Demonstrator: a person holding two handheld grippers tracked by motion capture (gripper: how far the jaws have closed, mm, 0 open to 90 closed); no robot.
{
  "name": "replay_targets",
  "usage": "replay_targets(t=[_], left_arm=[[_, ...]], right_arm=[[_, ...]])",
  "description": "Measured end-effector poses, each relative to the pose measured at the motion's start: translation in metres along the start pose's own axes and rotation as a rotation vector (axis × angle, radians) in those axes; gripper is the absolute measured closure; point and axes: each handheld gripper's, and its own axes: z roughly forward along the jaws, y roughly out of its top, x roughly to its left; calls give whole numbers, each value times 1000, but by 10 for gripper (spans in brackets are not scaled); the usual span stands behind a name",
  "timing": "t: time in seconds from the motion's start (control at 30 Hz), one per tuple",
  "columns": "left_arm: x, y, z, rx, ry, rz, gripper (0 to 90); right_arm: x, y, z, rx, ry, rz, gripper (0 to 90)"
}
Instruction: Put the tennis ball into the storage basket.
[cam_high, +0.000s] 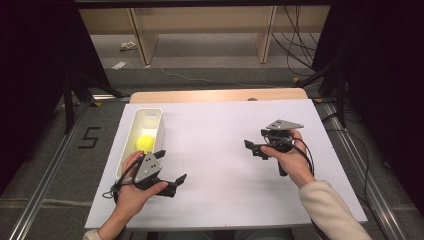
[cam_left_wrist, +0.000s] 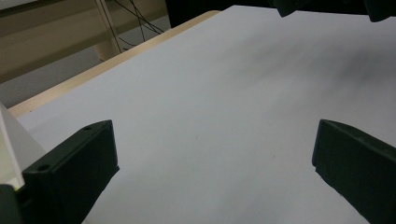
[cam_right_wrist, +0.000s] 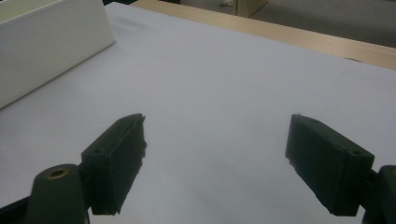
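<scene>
Yellow ball lay inside a long white bin that stood along the left edge of a white sheet covering the table, roughly midway down the bin's length. A person's left hand held the left gripper just beside the near end of that bin, close to the sheet's near-left corner, with its jaws pointing toward the middle of the sheet. Those jaws stood wide apart with bare white sheet between them, holding nothing; the left gripper view showed the same wide gap, and a sliver of the bin's wall at the far left of the picture. The right hand held the right gripper over the right half of the sheet, well apart from the bin, its jaws turned toward the left edge. They too were spread wide and empty, and the right gripper view showed the bin's white side beyond them. A strip of wooden tabletop showed past the sheet's far edge.
</scene>
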Motion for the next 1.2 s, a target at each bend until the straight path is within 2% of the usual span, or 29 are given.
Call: replay_targets(t=[0.5,1.2], left_arm=[[1,0,0,0,4,-2,0],[2,0,-1,-1,8,-2,0]], right_arm=[[-11,-18,-23,-2,-23,20,205],[-19,-37,-46,-1,-52,36,202]])
